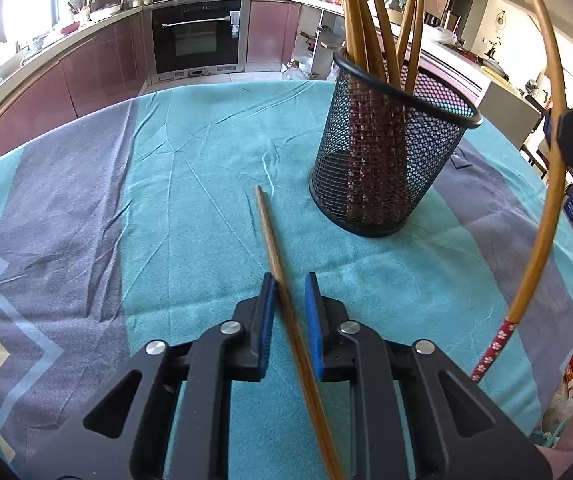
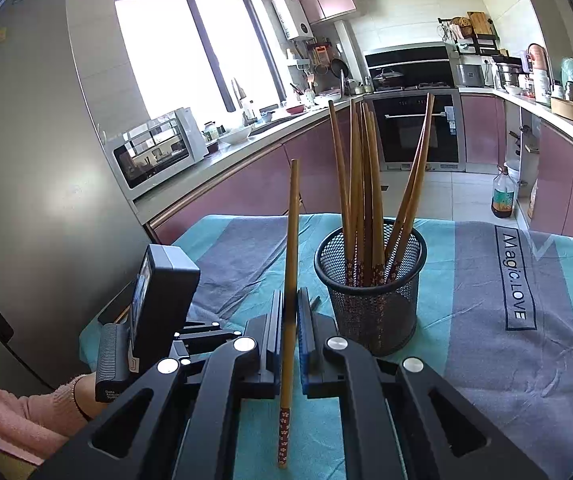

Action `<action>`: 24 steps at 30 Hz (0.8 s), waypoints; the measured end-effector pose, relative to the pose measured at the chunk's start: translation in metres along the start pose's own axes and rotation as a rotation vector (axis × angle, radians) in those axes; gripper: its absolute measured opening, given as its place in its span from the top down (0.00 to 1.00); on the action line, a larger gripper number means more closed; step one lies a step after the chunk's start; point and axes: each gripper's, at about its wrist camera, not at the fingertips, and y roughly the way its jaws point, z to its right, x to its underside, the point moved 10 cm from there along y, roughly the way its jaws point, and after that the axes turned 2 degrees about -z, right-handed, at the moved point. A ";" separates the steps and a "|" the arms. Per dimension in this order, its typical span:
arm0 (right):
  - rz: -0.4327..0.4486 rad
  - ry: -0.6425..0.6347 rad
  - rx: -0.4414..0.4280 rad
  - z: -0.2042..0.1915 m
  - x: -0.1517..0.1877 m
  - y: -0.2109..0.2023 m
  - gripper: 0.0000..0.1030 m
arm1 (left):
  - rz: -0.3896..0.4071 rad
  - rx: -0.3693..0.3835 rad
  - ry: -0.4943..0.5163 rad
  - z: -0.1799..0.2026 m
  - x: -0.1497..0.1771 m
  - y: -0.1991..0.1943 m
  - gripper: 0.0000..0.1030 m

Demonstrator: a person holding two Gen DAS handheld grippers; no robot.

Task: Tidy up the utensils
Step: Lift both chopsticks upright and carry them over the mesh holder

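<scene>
Teal cloth (image 1: 206, 152) covered the table. At its 6 o'clock edge, the left gripper (image 1: 290, 300) straddled a loose chopstick (image 1: 276, 248) lying flat, blue pads (image 1: 267, 312) slightly apart and not yet pressing. For a clean pick, the jaws should centre on the shaft before closing. At 2 o'clock stood the mesh holder (image 1: 386, 160), already stocked. The right gripper (image 2: 290, 316) was clamped on an upright chopstick (image 2: 292, 240) beside that holder.
</scene>
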 end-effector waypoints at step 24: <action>0.032 0.005 0.009 0.004 -0.006 -0.011 0.95 | 0.131 0.087 -0.010 0.001 -0.014 -0.065 0.93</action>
